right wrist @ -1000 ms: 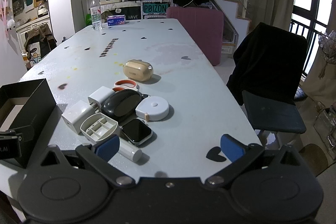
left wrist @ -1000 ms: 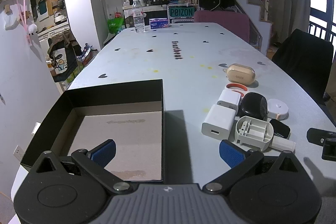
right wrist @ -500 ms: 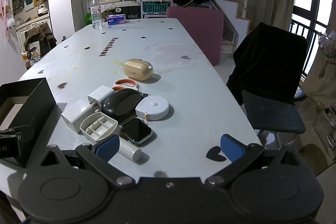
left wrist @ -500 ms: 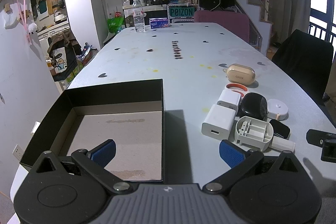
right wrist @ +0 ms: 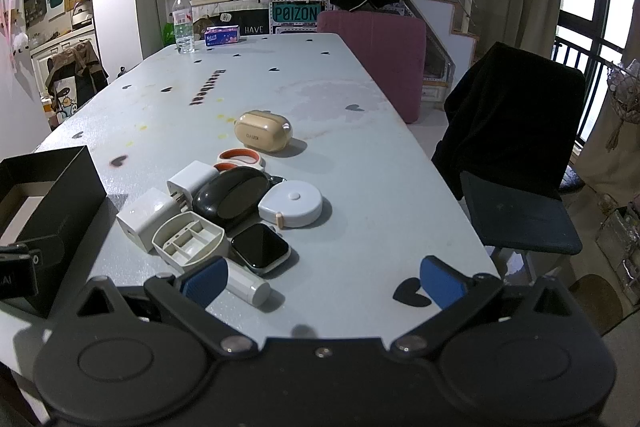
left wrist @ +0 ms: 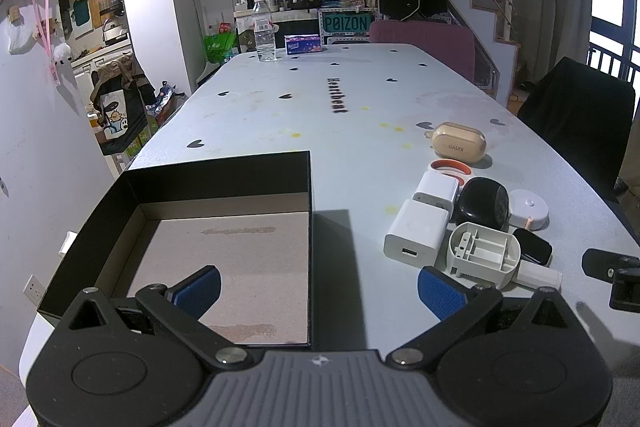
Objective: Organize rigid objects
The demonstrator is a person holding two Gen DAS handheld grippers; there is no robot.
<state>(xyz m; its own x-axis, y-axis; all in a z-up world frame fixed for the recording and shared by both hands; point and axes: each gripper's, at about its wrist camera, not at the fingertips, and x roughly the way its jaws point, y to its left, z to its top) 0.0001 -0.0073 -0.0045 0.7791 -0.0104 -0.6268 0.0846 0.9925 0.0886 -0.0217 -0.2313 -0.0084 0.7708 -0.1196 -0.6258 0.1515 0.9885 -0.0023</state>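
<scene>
two white chargers [left wrist: 416, 237] beside one empty black box [left wrist: 224, 179].

Box [left wrist: 224, 175]: matt black card walls, raw grey-brown board floor, stained.
Table [left wrist: 360, 99]: smooth pale covering, faintly shiny, blotched.
Chargers [left wrist: 416, 235]: smooth white plastic, satin.
Black case [right wrist: 230, 195]: glossy plastic.
Beige case [right wrist: 262, 131]: glossy plastic.
Watch [right wrist: 260, 247]: glass-like glossy face.
Finger pads [left wrist: 198, 289]: blue ribbed rubber.
Far bottle [left wrist: 264, 27]: clear plastic.
</scene>
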